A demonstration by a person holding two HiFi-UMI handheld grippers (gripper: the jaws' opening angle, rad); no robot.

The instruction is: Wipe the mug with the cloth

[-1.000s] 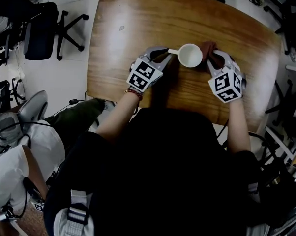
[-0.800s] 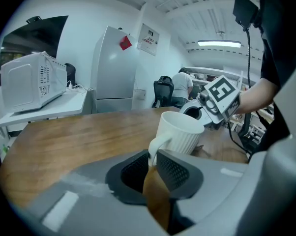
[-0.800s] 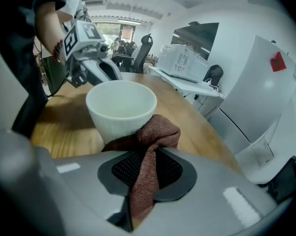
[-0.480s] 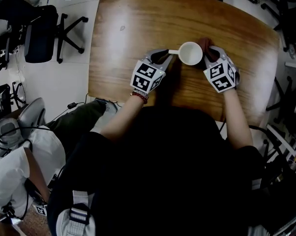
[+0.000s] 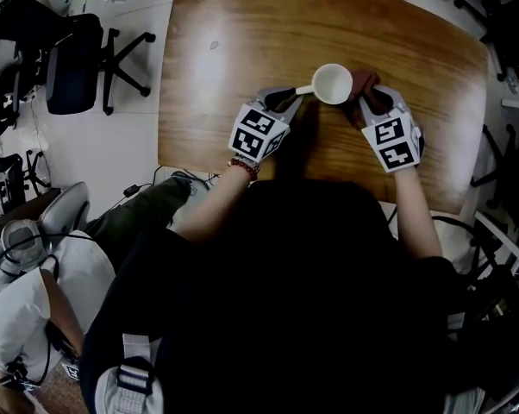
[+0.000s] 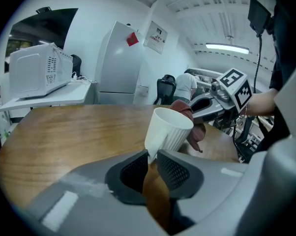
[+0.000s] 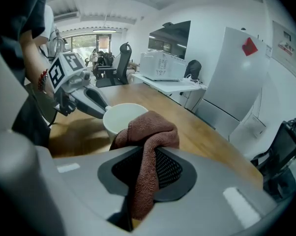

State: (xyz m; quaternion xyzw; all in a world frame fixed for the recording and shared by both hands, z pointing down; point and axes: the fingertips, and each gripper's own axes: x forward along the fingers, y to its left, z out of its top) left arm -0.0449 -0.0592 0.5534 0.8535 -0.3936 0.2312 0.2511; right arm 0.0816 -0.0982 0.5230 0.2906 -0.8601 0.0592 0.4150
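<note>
The left gripper (image 5: 287, 96) is clamped on the handle of the white mug (image 5: 332, 84), which shows just above the middle of the head view, over the wooden table (image 5: 242, 41). The right gripper (image 5: 367, 98) pinches the brown cloth (image 5: 364, 81) (bunched, draping between its jaws) against the mug's right side.

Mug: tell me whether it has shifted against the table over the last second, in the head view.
Yes, slightly. The mug, gripped by its handle in the left tongs, now shows a little nearer the far edge of the table.
</note>
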